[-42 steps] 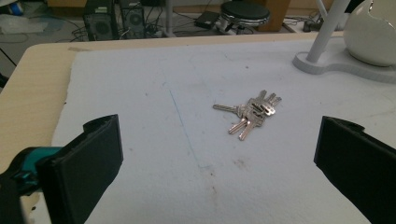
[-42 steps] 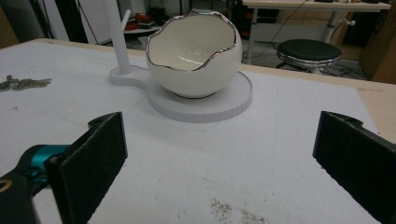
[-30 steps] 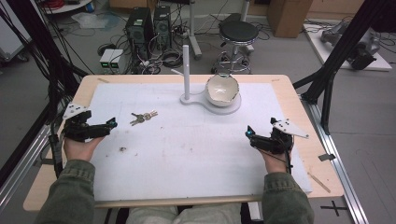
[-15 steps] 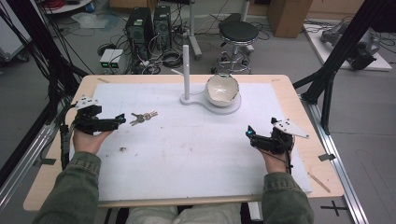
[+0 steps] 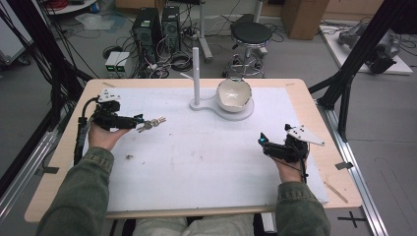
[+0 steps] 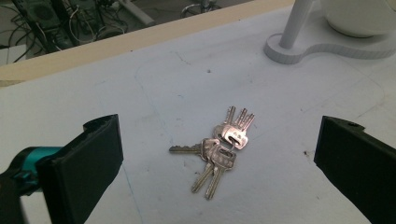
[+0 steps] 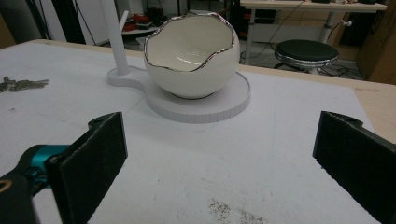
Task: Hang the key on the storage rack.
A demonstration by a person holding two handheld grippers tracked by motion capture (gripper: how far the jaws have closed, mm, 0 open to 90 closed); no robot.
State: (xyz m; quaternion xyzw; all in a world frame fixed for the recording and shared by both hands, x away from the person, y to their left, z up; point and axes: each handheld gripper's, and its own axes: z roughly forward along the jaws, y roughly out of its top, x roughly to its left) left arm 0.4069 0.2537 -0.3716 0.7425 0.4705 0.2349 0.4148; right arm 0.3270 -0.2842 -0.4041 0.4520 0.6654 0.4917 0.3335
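Note:
A bunch of silver keys (image 5: 151,124) (image 6: 220,148) lies flat on the white mat, left of the middle; it also shows at the left edge of the right gripper view (image 7: 21,84). My left gripper (image 5: 137,121) (image 6: 219,163) is open, its jaws spread wide just short of the keys and pointing at them. My right gripper (image 5: 262,141) (image 7: 219,163) is open at the table's right side, aimed at a white egg-shaped bowl with a silver jagged rim (image 5: 233,94) (image 7: 191,53). The bowl sits on a white base (image 5: 243,113) (image 7: 205,109) with an upright post (image 5: 195,73).
The white mat (image 5: 206,157) covers most of the wooden table (image 5: 314,103). A small dark speck of debris (image 5: 130,157) lies on the mat near my left forearm. Computers, cables and a stool stand on the floor beyond the far edge.
My left gripper has moved forward and to the right, coming up close to the keys. The right gripper has stayed where it was.

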